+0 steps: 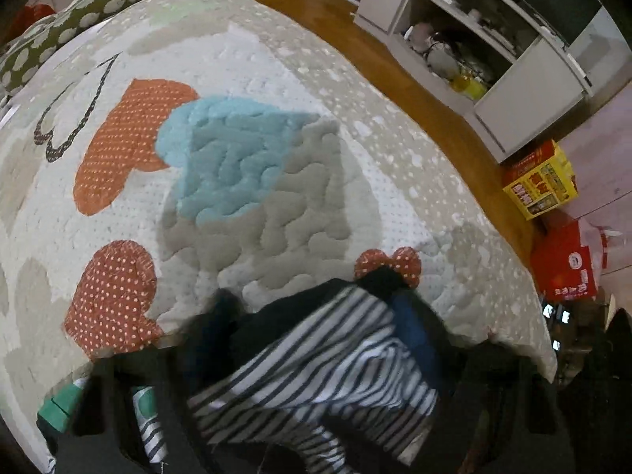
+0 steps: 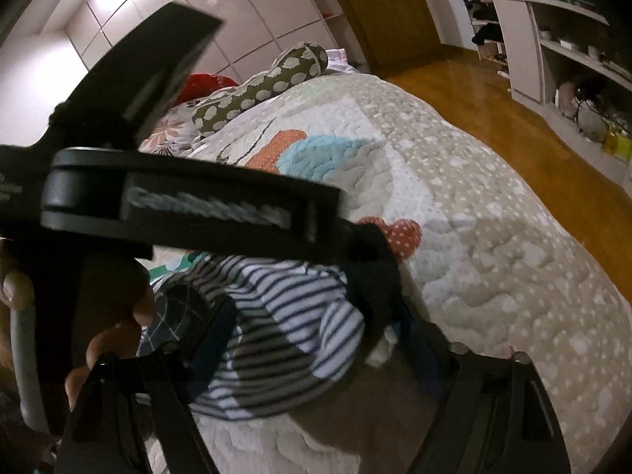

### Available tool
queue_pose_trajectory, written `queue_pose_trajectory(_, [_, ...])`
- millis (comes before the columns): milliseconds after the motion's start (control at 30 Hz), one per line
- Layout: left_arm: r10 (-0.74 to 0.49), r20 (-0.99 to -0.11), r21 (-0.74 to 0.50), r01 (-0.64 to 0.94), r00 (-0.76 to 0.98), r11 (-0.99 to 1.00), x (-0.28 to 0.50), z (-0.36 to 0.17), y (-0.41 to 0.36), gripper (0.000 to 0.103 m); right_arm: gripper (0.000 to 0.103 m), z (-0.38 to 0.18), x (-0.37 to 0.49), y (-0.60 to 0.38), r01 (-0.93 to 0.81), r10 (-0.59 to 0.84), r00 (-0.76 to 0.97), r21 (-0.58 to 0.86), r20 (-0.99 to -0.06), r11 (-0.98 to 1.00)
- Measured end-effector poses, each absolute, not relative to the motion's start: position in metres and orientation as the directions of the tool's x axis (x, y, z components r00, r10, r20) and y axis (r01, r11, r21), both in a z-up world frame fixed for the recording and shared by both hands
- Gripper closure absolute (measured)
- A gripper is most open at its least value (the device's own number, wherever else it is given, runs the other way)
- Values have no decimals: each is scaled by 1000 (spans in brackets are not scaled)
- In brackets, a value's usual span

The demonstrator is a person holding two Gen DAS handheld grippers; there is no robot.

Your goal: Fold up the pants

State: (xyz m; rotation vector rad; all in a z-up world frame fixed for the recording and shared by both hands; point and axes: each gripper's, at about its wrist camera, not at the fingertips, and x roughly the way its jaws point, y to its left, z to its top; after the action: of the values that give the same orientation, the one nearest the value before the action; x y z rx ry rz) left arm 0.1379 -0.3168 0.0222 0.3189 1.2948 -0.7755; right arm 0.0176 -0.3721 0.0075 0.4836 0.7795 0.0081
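The pants (image 1: 316, 371) are white with dark stripes and a black waistband. They lie bunched on the quilted bed cover (image 1: 276, 205) near its front edge. My left gripper (image 1: 312, 339) points down at them, with striped cloth filling the gap between its blurred fingers. Whether the pads press the cloth is hidden by blur. In the right wrist view the left gripper's black body (image 2: 177, 205) crosses the frame, its tip at the waistband (image 2: 371, 252). My right gripper (image 2: 316, 339) straddles the pants (image 2: 284, 324), open, with a gap beside its right finger (image 2: 414, 339).
A person's hand (image 2: 118, 316) holds the left gripper's handle. A green dotted bolster (image 2: 260, 87) lies at the bed's far end. Right of the bed are wood floor (image 1: 395, 47), a white shelf unit (image 1: 493, 39), a yellow box (image 1: 541, 185) and a red box (image 1: 565, 268).
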Motion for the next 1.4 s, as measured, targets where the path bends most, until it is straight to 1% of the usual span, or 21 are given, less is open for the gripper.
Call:
queue_pose_trajectory(33, [-331,-941,-202,664,72,720,138,23,-314,67,41,8,20,-371,160,190,720,425,-667,891])
queue_pose_trajectory(67, [-343,-936,-208,656,81,725,139,27,-308,78,61,7,23,-371,145,212,719,441,-662,886])
queue_pose_trajectory(100, [-354,-931,-214,652,89,727,139,31,-303,82,72,7,24,-372,141,222,718,449,-660,882])
queue_pose_trajectory(167, [-399,-911,-251,626,106,738,139,43,-284,84,77,12,28,-371,119,252,721,473,-646,873])
queue_pose_trajectory(400, [-547,-812,-390,509,204,768,129,79,-193,84,77,49,29,-329,-30,300,744,418,-597,908])
queue_pose_trajectory(500, [-577,-772,-436,441,265,785,119,83,-142,84,77,62,29,-295,-125,353,731,395,-583,910])
queue_pose_trajectory(600, [-601,-728,-497,349,330,794,105,82,-84,82,74,66,31,-264,-203,407,709,386,-576,900])
queue_pose_trajectory(633, [-606,-711,-521,311,356,795,98,80,-63,78,71,65,32,-247,-241,435,692,384,-576,891])
queue_pose_trajectory(667, [-604,-705,-531,288,373,797,95,79,-52,71,63,64,33,-233,-273,462,674,387,-577,881])
queue_pose_trajectory(700, [-596,-696,-540,257,399,802,87,79,-35,68,53,62,34,-219,-304,487,653,389,-580,870])
queue_pose_trajectory(733, [-587,-687,-545,231,428,806,78,80,-20,62,49,60,33,-208,-331,510,633,392,-583,859])
queue_pose_trajectory(767, [-579,-680,-548,213,450,809,72,81,-11,56,48,56,33,-191,-366,539,597,396,-594,842])
queue_pose_trajectory(833, [-553,-669,-550,169,497,818,53,81,13,50,48,49,30,-166,-418,578,534,402,-617,815])
queue_pose_trajectory(967, [-501,-675,-548,88,542,832,26,76,44,49,48,53,9,-134,-530,621,460,365,-634,766])
queue_pose_trajectory(1067, [-485,-676,-565,32,555,824,11,69,63,49,48,74,-8,-153,-519,605,519,340,-603,784])
queue_pose_trajectory(1133, [-492,-668,-586,12,558,810,3,65,70,49,48,84,-8,-183,-424,511,602,297,-614,856])
queue_pose_trajectory(1167, [-491,-667,-591,4,560,807,-1,62,72,49,50,87,-7,-194,-365,443,634,260,-634,894])
queue_pose_trajectory(1200, [-488,-668,-590,1,562,808,-5,61,74,49,56,88,-4,-201,-332,406,647,241,-645,912])
queue_pose_trajectory(1233, [-482,-671,-584,-2,563,812,-6,60,74,49,59,90,0,-210,-291,367,653,228,-663,929])
queue_pose_trajectory(1333, [-455,-684,-562,-15,570,827,-14,57,77,49,61,93,6,-206,-269,327,654,194,-682,943])
queue_pose_trajectory(1400, [-449,-690,-555,-17,568,832,-18,55,79,49,74,87,13,-191,-280,320,630,177,-708,943])
